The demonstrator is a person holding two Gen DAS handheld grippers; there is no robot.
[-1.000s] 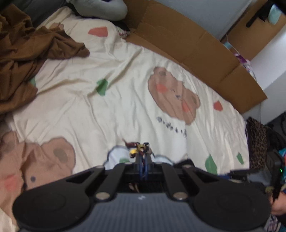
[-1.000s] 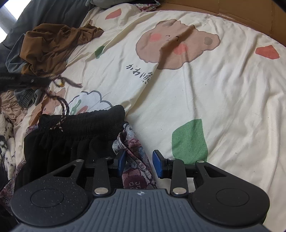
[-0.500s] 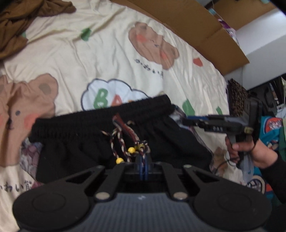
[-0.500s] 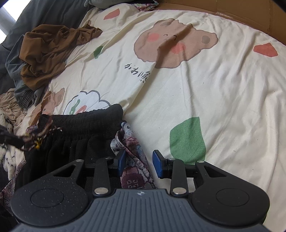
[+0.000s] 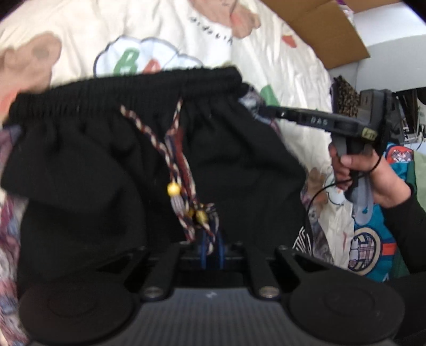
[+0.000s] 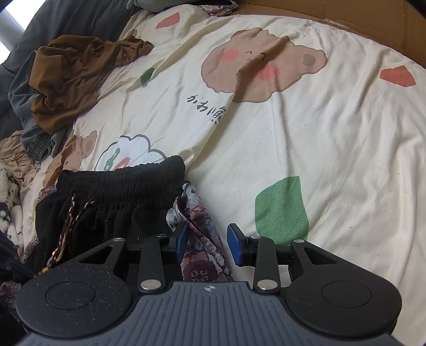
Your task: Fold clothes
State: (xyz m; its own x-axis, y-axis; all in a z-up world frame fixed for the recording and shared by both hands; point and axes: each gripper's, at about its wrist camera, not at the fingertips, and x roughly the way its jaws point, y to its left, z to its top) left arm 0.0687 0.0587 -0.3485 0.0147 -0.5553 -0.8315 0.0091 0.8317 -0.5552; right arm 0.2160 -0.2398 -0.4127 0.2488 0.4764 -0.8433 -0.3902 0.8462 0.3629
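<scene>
Black shorts [image 5: 111,165] with a gathered elastic waistband [image 5: 127,87] lie flat on the bed; a patterned cloth [image 6: 202,231] sticks out from under their right side. A braided drawstring [image 5: 170,149] with yellow beads runs down their front. My left gripper [image 5: 211,248] is low over the shorts, its jaws opening, with the drawstring's end slack between the blue pads. My right gripper [image 6: 207,244] stays open at the shorts' right edge, astride the patterned cloth with a gap at its right pad. Its tip [image 5: 269,110] also shows in the left wrist view, held by a hand [image 5: 372,173].
The cream bear-print duvet [image 6: 306,138] covers the bed. A brown garment [image 6: 77,74] and grey clothes [image 6: 32,133] are heaped at the far left. Cardboard [image 6: 359,18] lines the far edge. Colourful clothing [image 5: 370,239] lies beside the hand.
The left gripper has swung down from over the bare duvet onto the shorts, laying the drawstring on them, and its pads have parted slightly. The right gripper has stayed put.
</scene>
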